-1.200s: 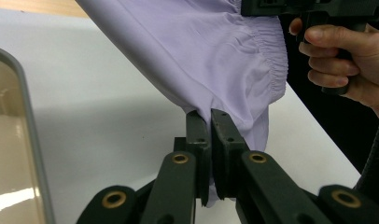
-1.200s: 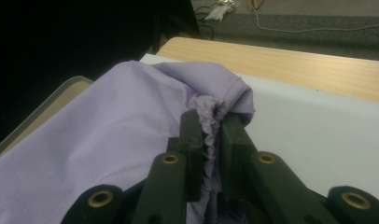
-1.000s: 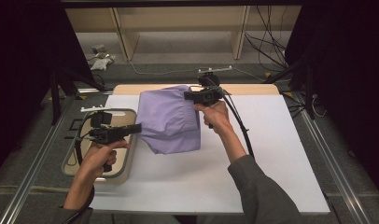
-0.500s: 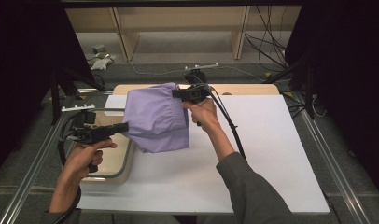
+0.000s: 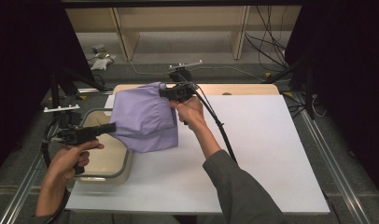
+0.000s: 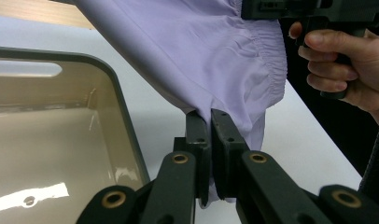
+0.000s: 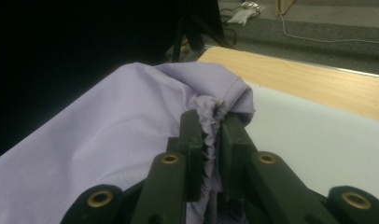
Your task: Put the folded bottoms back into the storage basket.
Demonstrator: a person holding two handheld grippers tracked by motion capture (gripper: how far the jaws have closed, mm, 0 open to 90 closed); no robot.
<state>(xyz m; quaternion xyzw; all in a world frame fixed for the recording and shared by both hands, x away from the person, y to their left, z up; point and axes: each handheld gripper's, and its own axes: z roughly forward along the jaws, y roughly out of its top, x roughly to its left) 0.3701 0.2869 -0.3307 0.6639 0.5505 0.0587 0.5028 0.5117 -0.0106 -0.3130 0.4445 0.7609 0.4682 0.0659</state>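
A lilac cloth garment [image 5: 143, 119] with a gathered elastic hem hangs stretched between the two grippers, above the white mat and partly over the beige tub [image 5: 110, 165]. My left gripper [image 5: 114, 127] is shut on the cloth's near left edge; in the left gripper view its jaws pinch the fabric [image 6: 211, 70] beside the tub's rim [image 6: 124, 116]. Farther back, my right gripper [image 5: 162, 93] is shut on the elastic hem [image 7: 210, 122]. The cloth [image 7: 117, 140] drapes away to the left in the right gripper view.
A white mat [image 5: 253, 149] covers the table, with a wooden strip [image 5: 239, 88] at its far edge. The beige tub stands at the mat's left edge. Cables [image 5: 215, 121] trail from the right gripper. Dark curtains flank both sides; shelving stands behind.
Both grippers have carried the cloth leftward, from the mat's middle toward and over the tub. The cloth hangs more lifted and spread than before.
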